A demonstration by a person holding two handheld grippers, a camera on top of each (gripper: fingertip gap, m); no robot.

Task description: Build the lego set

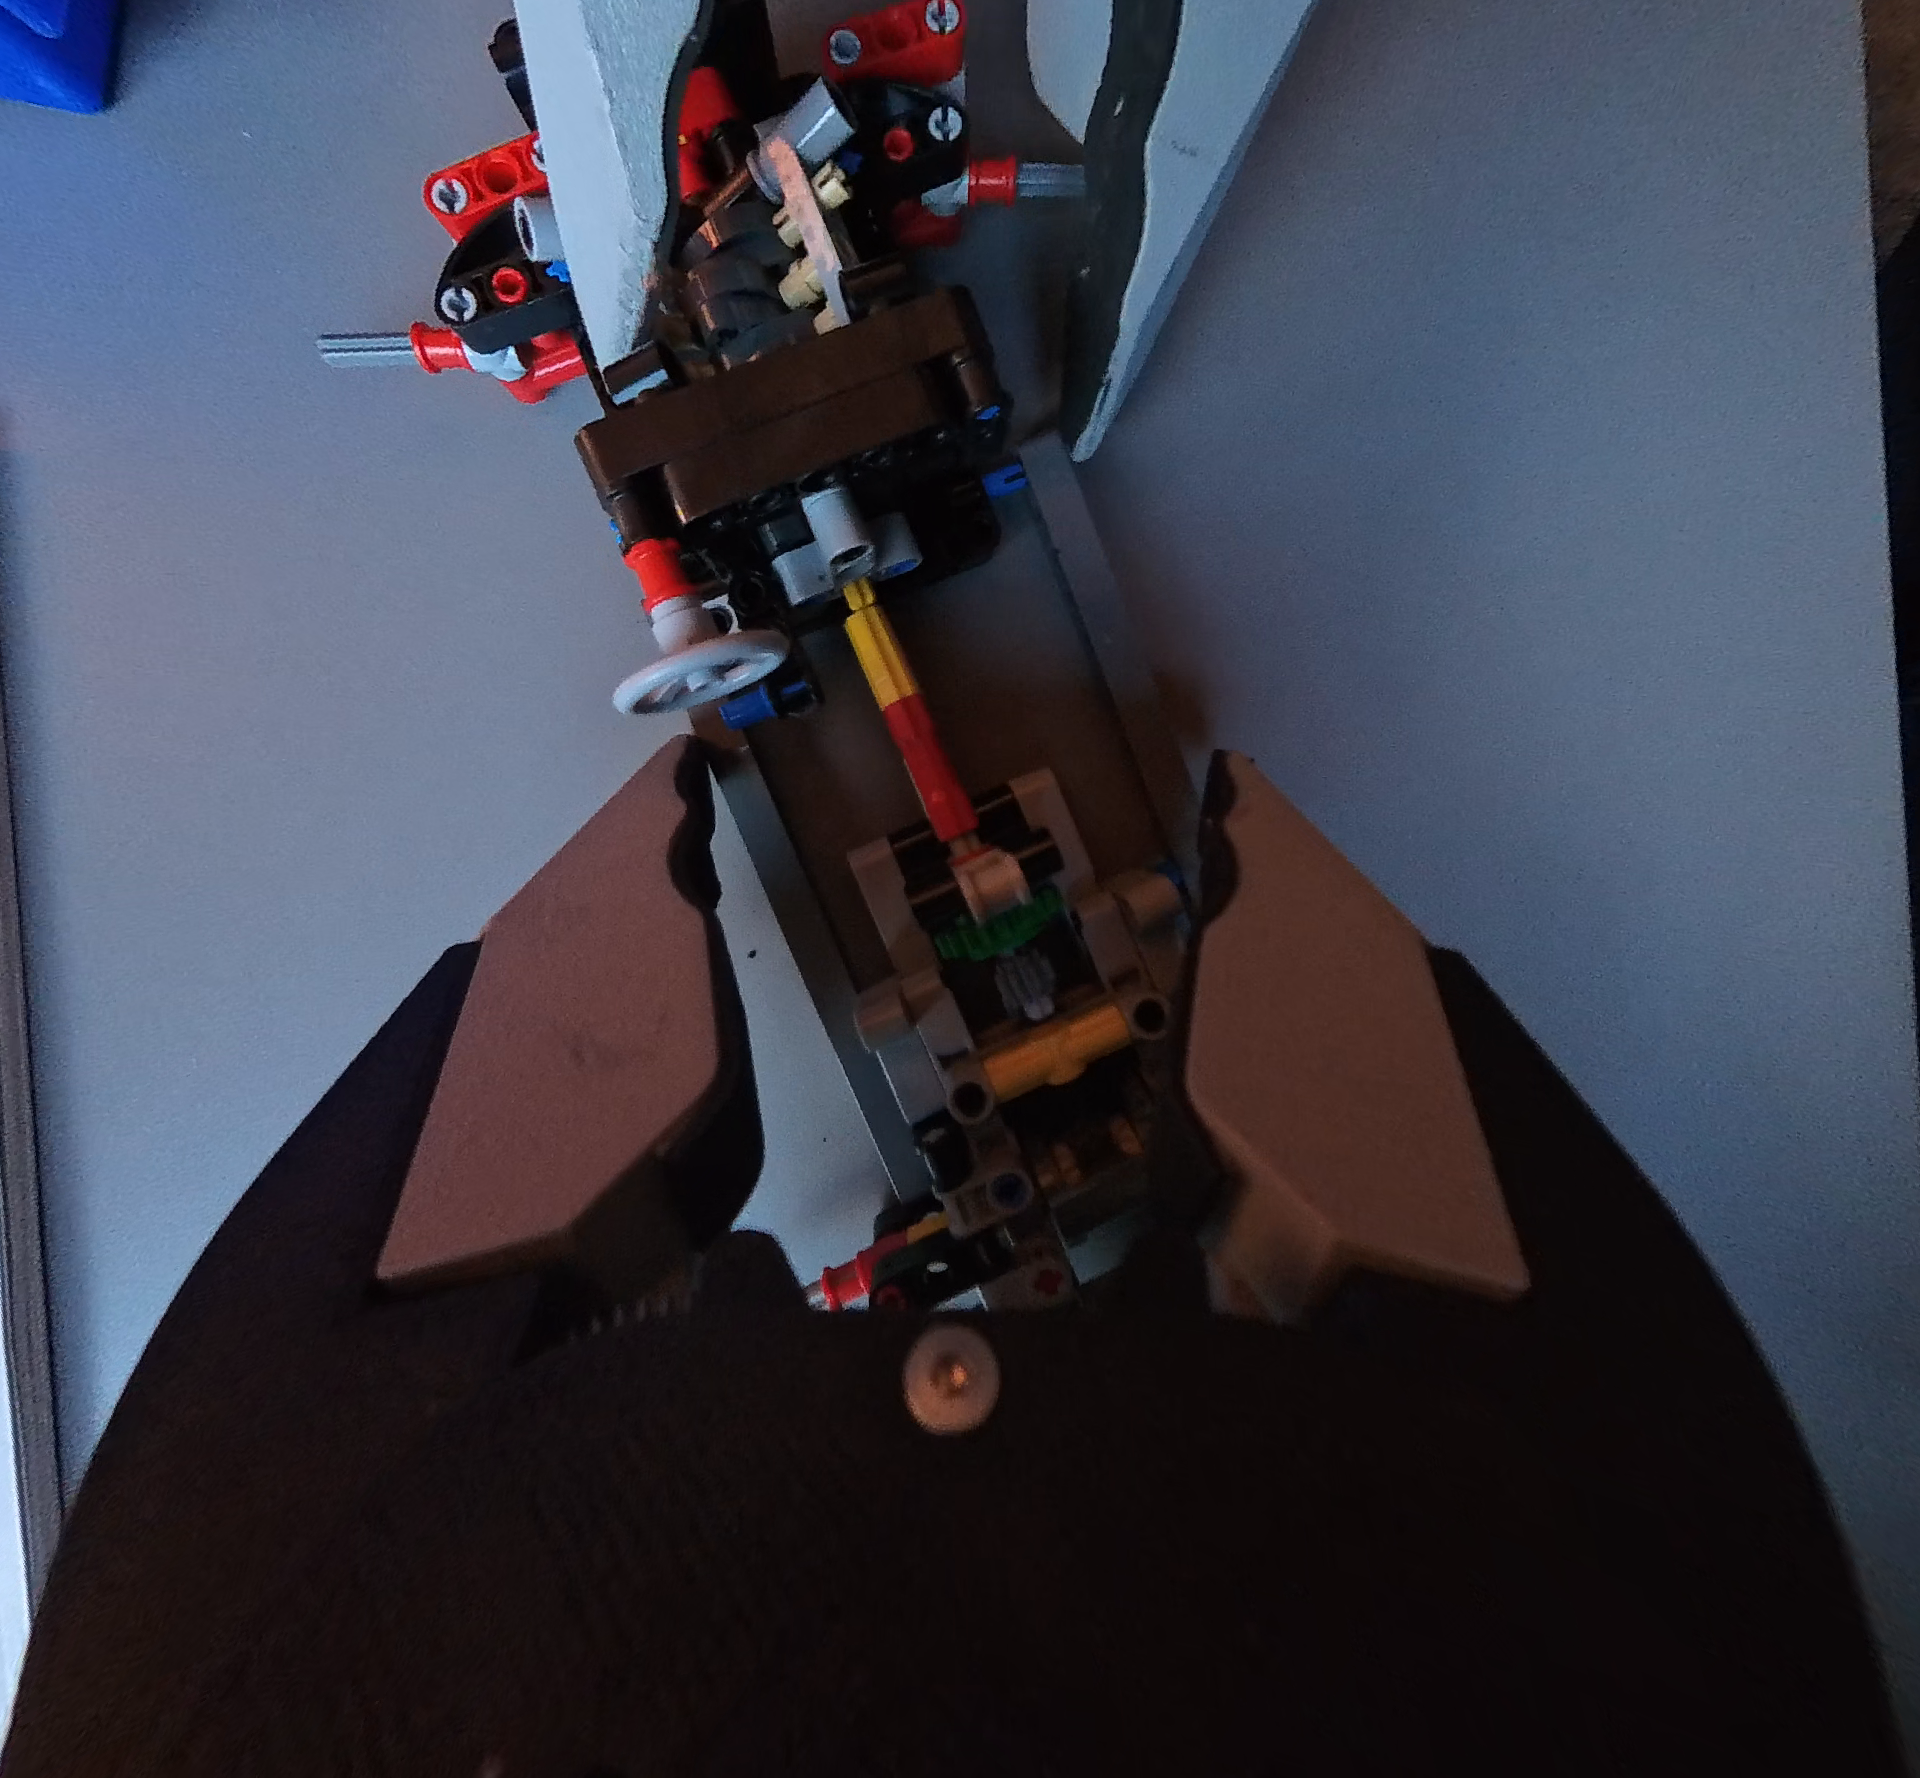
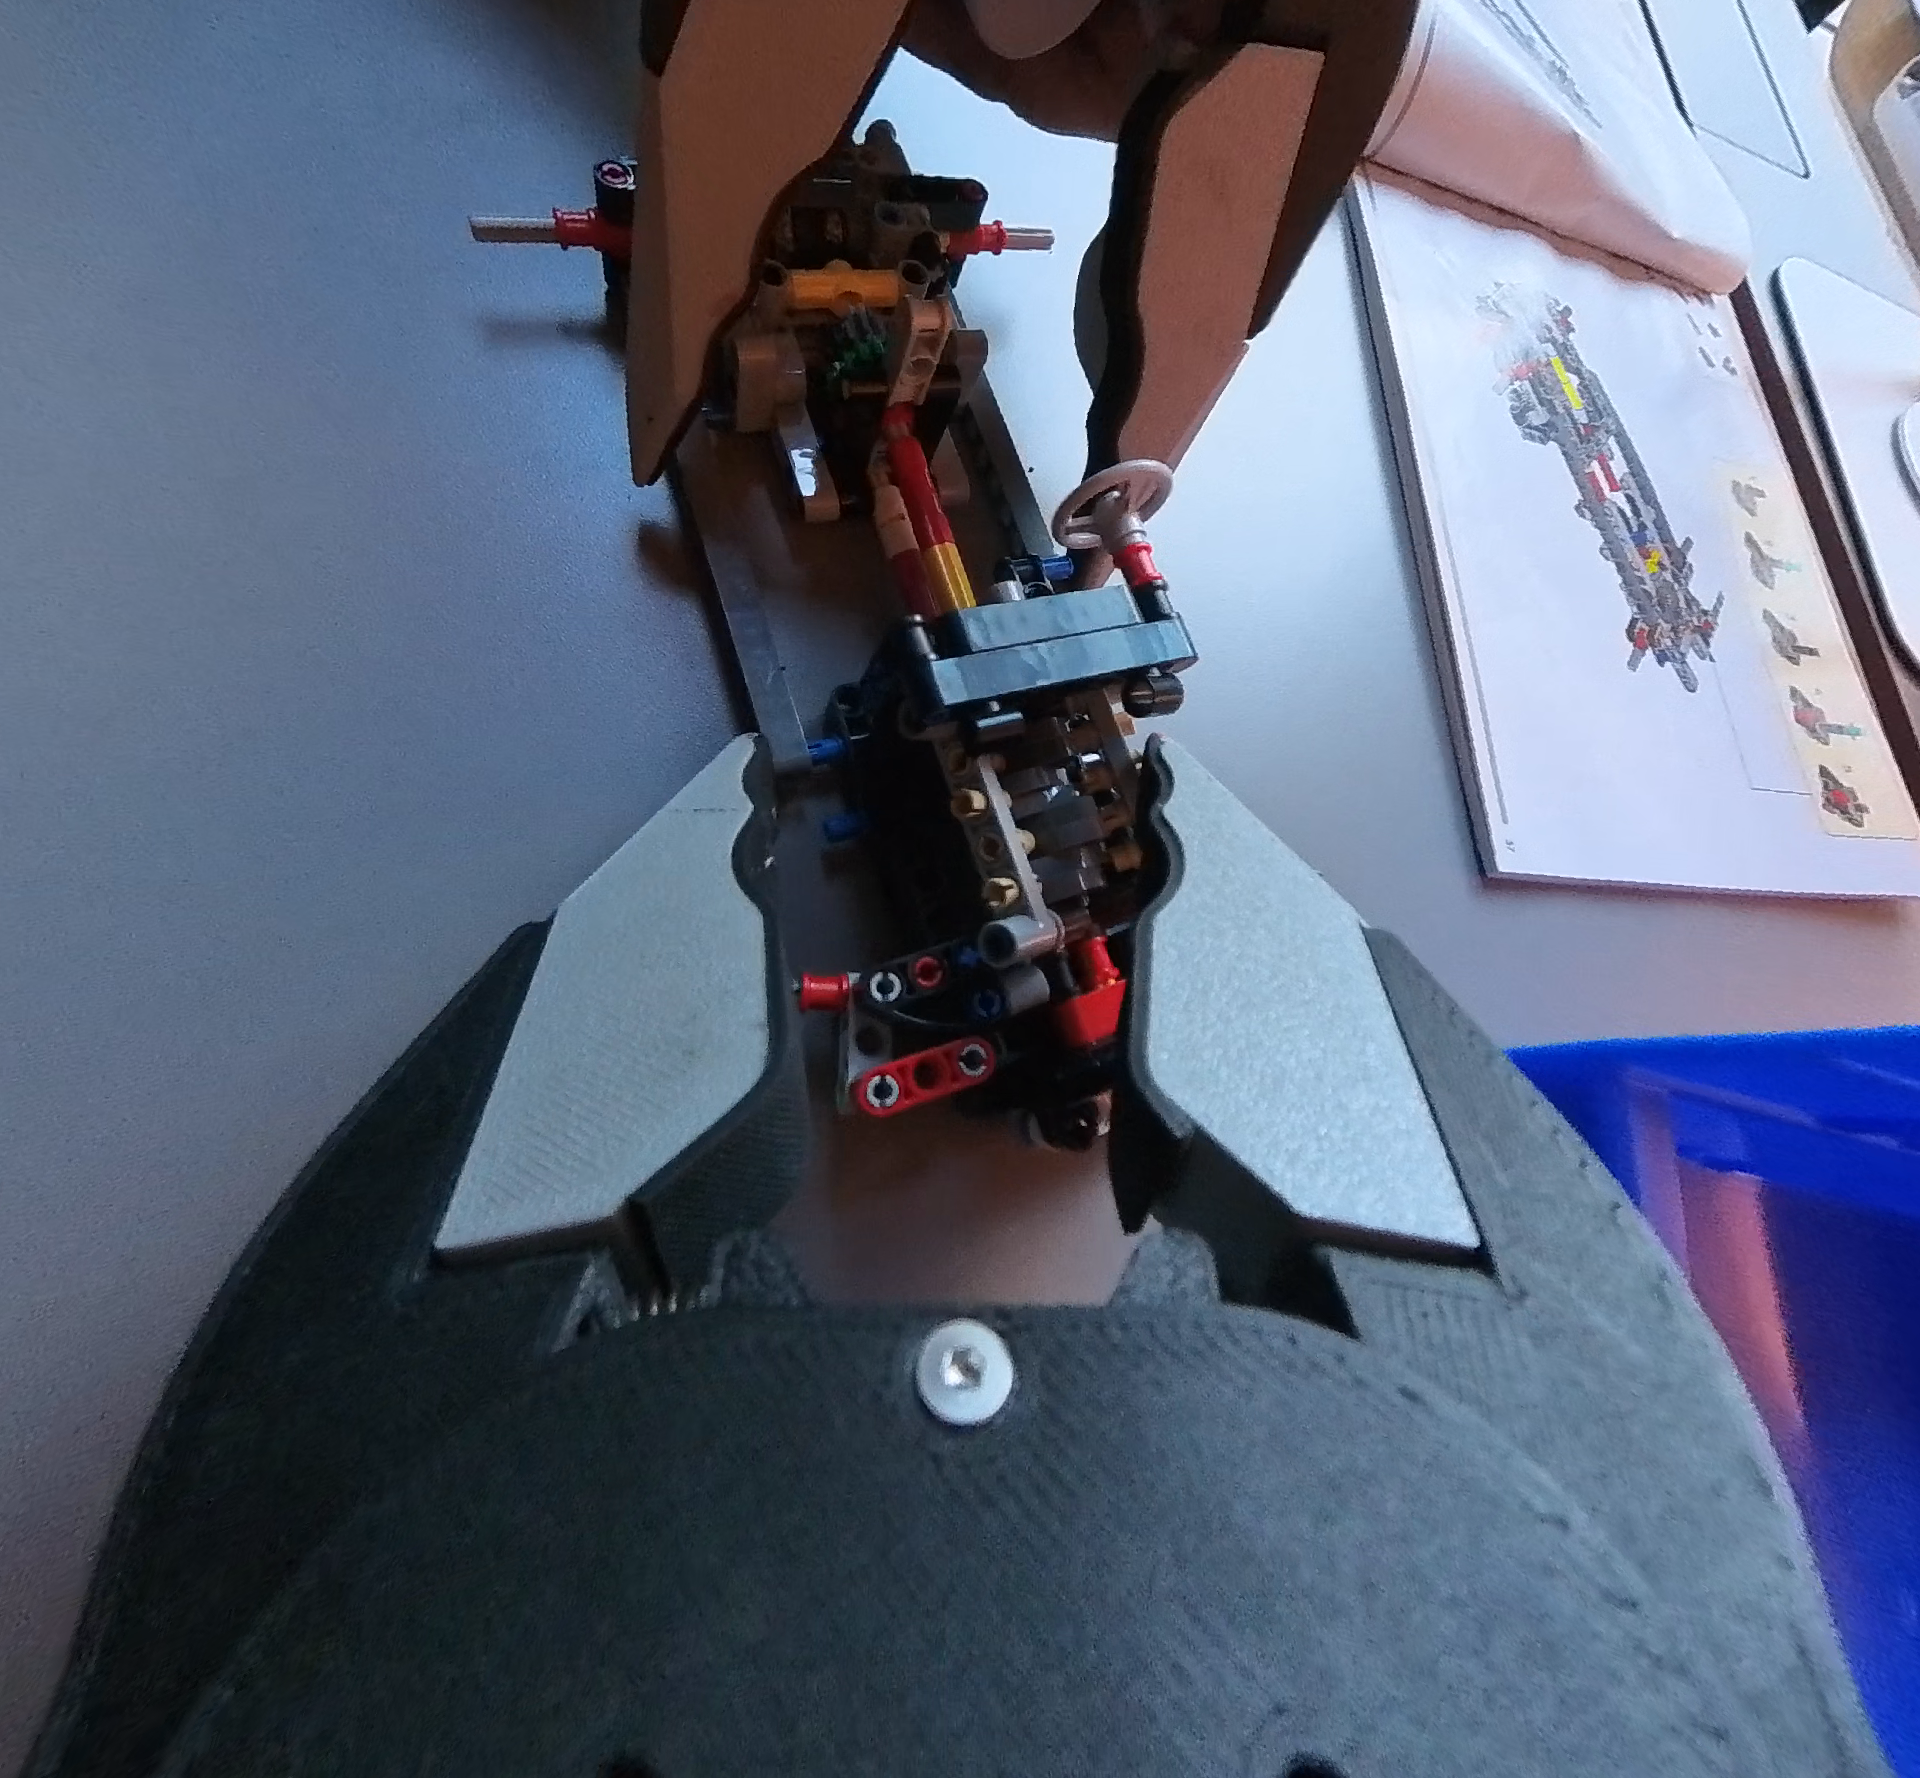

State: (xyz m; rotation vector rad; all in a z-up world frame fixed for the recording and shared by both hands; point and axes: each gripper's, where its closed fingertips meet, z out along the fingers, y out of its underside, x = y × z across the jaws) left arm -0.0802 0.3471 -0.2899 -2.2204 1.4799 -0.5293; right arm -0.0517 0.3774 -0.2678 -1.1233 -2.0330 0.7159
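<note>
The brick-built chassis (image 1: 790,409) lies lengthwise on the table (image 1: 1455,585), and I have a set of jaws over each end.

My right gripper (image 2: 953,746) has the front end. One pad lies against the side of the engine block (image 2: 1049,824). The other meets the tip of the red axle stub (image 2: 821,985) and the end of the grey side rail (image 2: 758,648). I judge this a closed hold, but an uneven one, because a thin stub takes the load on one side and a flat wall on the other. A light squeeze suits it. A harder one could push the axle inward or pop the red suspension links.

My left gripper (image 1: 956,757) stands wide open over the rear gear housing (image 1: 997,939). One finger (image 1: 1299,1001) is close against the tan frame. On the other side, bare table shows between pad and rail. I judge it off-centre: closing from here would shove the chassis sideways against my right hold, so centring it over the housing comes first.

The small grey steering wheel (image 2: 1112,492) sticks out on its thin column just beside my left fingertip, and a knock would bend it. An open instruction booklet (image 2: 1621,502) and a blue bin (image 2: 1766,1157) sit off to the side.
</note>
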